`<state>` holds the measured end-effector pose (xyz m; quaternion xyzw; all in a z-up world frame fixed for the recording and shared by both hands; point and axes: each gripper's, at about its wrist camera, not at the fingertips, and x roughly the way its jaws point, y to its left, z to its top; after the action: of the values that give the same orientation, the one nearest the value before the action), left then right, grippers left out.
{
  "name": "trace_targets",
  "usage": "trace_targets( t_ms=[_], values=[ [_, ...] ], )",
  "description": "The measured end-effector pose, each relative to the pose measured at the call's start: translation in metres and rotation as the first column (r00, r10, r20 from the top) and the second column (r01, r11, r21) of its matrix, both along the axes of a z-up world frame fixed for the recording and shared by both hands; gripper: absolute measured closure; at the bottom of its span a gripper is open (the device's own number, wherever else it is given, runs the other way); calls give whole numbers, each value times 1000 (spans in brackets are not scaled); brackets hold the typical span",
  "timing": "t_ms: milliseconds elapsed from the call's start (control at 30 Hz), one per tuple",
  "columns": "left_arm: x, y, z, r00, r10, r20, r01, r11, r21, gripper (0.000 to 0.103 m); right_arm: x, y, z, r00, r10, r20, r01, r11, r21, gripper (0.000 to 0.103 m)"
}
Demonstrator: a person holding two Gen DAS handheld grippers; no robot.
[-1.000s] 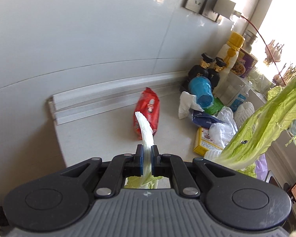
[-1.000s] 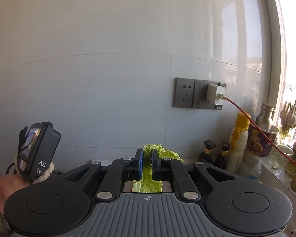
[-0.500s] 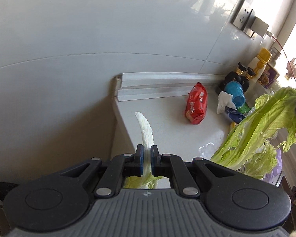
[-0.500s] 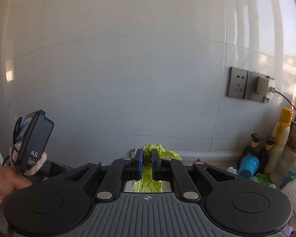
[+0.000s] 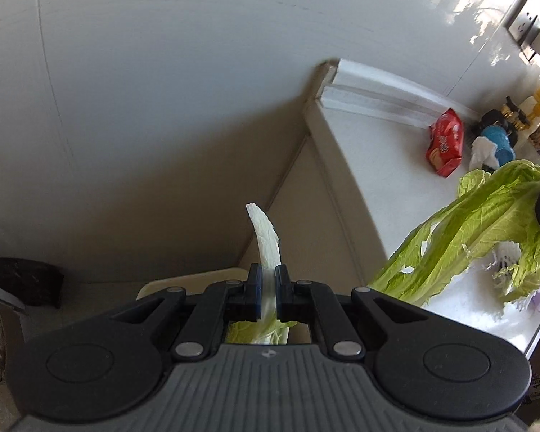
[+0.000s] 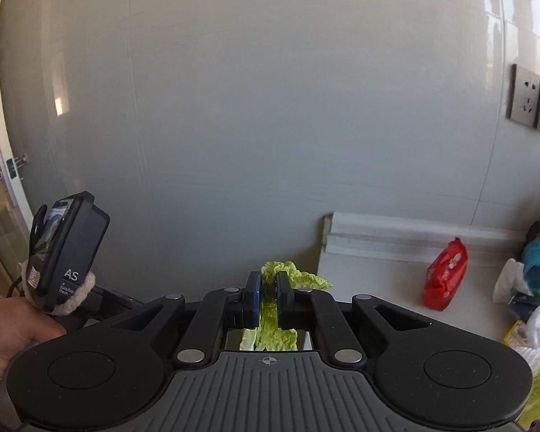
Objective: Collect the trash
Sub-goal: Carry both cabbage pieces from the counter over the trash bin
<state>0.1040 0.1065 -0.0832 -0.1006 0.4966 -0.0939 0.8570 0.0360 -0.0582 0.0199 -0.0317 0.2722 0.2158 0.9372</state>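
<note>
While most of the rubbish is not yet picked up from the counter (image 5: 385, 165), two scraps are already in hand: the left gripper (image 5: 268, 289) is clenched on a pale cabbage stalk (image 5: 267, 237), and the right gripper (image 6: 268, 297) is clenched on a green cabbage leaf (image 6: 288, 277). The stalk is white, ribbed and stiff, curving up and forward out of the left jaws to a ragged tip, with limp green leaf hanging below the pads. Beyond and below the left gripper is the corner where the wall meets the counter's side panel, with the rounded rim of a cream-coloured object (image 5: 190, 277) just under the jaws; it may be a bin, but too little shows to tell. The right gripper's leaf is crinkled, thin and floppy; in the left view it hangs to the right as a long, torn, yellow-green blade. Ahead and to the right of both grippers, well apart from them, the smooth white counter holds a glossy red snack packet (image 6: 444, 275), crumpled white tissue (image 6: 509, 280), a blue cup (image 6: 538, 261) on its side, and more wrappers and packaging. A hand (image 6: 7, 334) to the right gripper's left holds the other tool's handle. Judging by this, collection is only partly done.
</note>
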Motion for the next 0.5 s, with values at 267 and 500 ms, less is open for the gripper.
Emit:
trace_targets(
  t_ms=[267, 500],
  values=[
    [-7, 14, -63, 990, 41, -135, -35, 999, 41, 97, 11, 36, -58, 985, 59, -162, -63, 998, -19, 96],
    [-10, 27, -119, 968, 57, -245, -49, 998, 38, 97, 20, 65, -110, 955, 52, -292, -87, 990, -110, 96]
  ],
)
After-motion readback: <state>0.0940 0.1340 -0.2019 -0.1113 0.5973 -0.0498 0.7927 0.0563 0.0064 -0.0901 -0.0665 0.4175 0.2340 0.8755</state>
